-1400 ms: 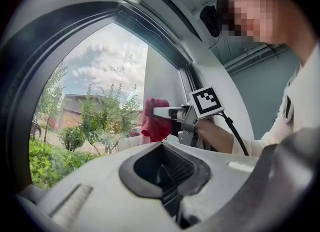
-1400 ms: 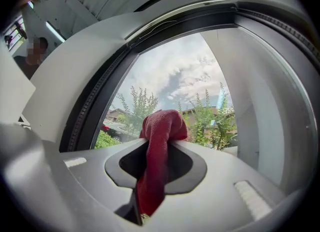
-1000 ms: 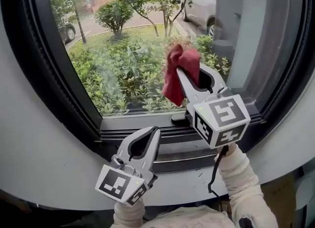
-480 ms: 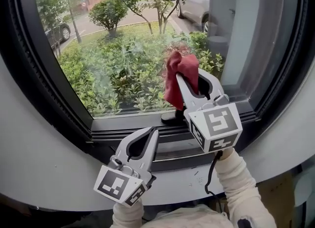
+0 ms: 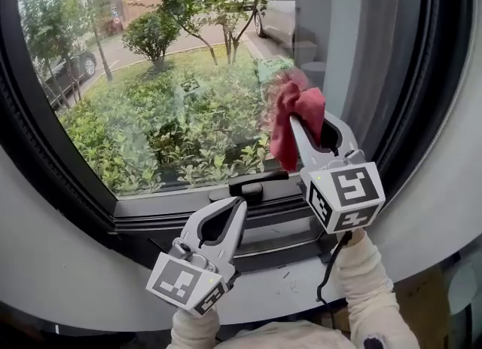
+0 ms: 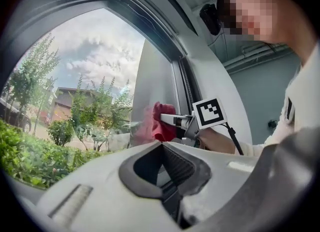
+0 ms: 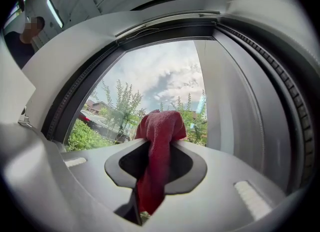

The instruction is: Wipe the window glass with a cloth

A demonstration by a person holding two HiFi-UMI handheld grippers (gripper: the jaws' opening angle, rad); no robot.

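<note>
A red cloth (image 5: 295, 114) is bunched against the lower right of the window glass (image 5: 173, 99). My right gripper (image 5: 300, 130) is shut on it and points up at the pane; the cloth hangs down between its jaws. In the right gripper view the cloth (image 7: 159, 141) fills the gap of the right gripper (image 7: 162, 145) in front of the glass (image 7: 150, 85). My left gripper (image 5: 238, 204) is shut and empty, low over the bottom frame and off the glass. The left gripper view shows the left gripper (image 6: 162, 145) and, beyond it, the cloth (image 6: 161, 126) at the pane.
A black window handle (image 5: 248, 187) lies on the dark bottom frame (image 5: 173, 215), between the two grippers. The dark vertical frame (image 5: 422, 76) stands close to the right of the cloth. A white sill (image 5: 301, 272) runs below. Shrubs, trees and parked cars lie outside.
The right gripper has carried the cloth to the right along the glass, away from the handle and nearer the right frame. The left gripper has stayed put.
</note>
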